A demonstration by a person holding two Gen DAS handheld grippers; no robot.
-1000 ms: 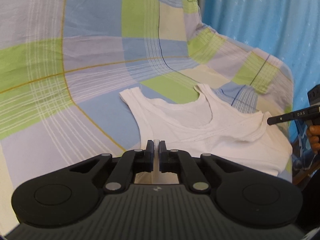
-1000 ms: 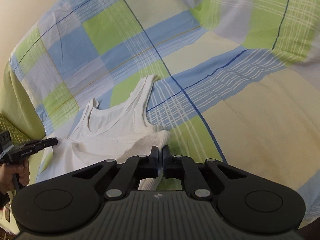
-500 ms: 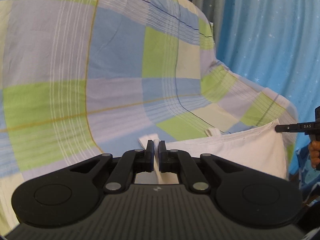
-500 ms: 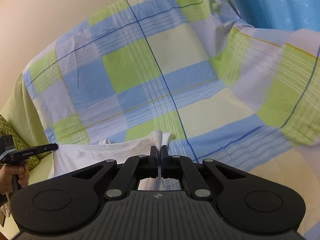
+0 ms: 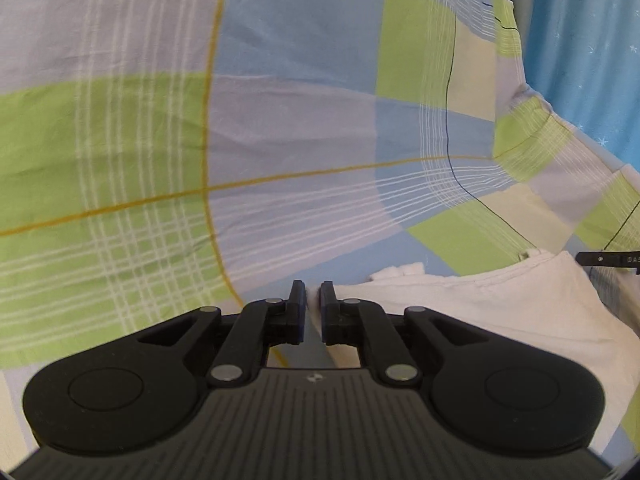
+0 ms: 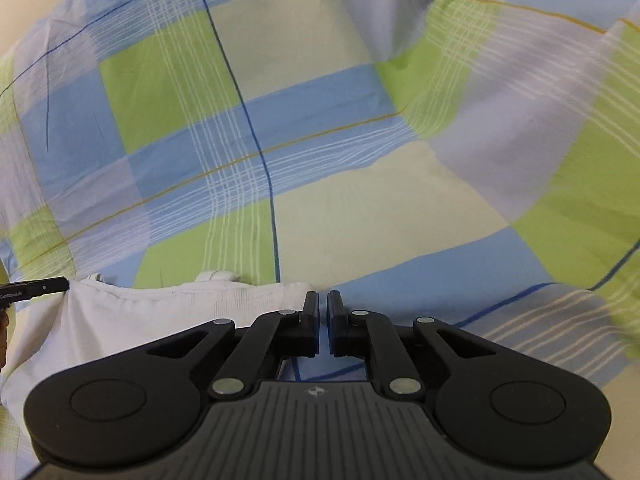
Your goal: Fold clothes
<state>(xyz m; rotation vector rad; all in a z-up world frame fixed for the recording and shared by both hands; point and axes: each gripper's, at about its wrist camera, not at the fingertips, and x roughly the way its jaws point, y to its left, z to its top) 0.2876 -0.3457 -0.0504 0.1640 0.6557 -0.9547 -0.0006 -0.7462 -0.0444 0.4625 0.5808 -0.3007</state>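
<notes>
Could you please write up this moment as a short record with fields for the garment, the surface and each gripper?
garment: white sleeveless cotton top, folded over, strap ends poking out past the fold
surface: checked green, blue and cream bedsheet
left gripper: fingers nearly closed, white cloth between them at the top's corner
right gripper: narrow gap, at the top's other corner; grip not clear
background: blue curtain

The lower part of the white tank top (image 5: 500,312) is being hidden behind the left gripper (image 5: 311,300) body, and its straps are being covered by the folded layer. Whether fabric is being pinched by the right gripper (image 6: 323,308) cannot be told. A hand (image 6: 3,336) is being cut off at the frame edge.
</notes>
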